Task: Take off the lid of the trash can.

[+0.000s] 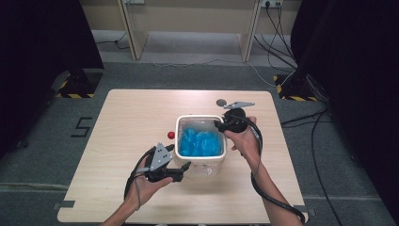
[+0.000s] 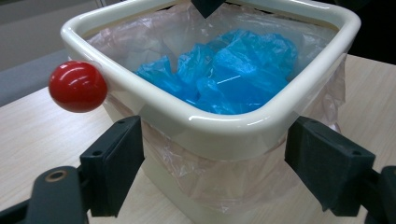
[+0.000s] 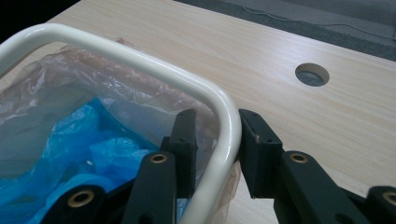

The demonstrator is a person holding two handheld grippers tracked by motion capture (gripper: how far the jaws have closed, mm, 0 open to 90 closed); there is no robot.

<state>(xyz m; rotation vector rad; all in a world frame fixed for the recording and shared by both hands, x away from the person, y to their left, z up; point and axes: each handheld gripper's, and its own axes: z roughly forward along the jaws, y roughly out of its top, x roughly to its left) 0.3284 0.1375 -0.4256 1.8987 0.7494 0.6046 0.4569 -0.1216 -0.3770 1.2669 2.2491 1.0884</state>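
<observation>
High view: a cream bin lined with clear film and holding a crumpled blue bag stands mid-table. The right gripper clamps its far rim, probably steadying it; the left gripper, jaws spread, faces the near corner.

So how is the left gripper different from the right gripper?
The left gripper is wide open near the bin and grips nothing; the right gripper has its jaws closed on the rim, one inside and one outside. The left sits at the bin's near side, the right at its far right corner. Both are black and hand-held.
</observation>
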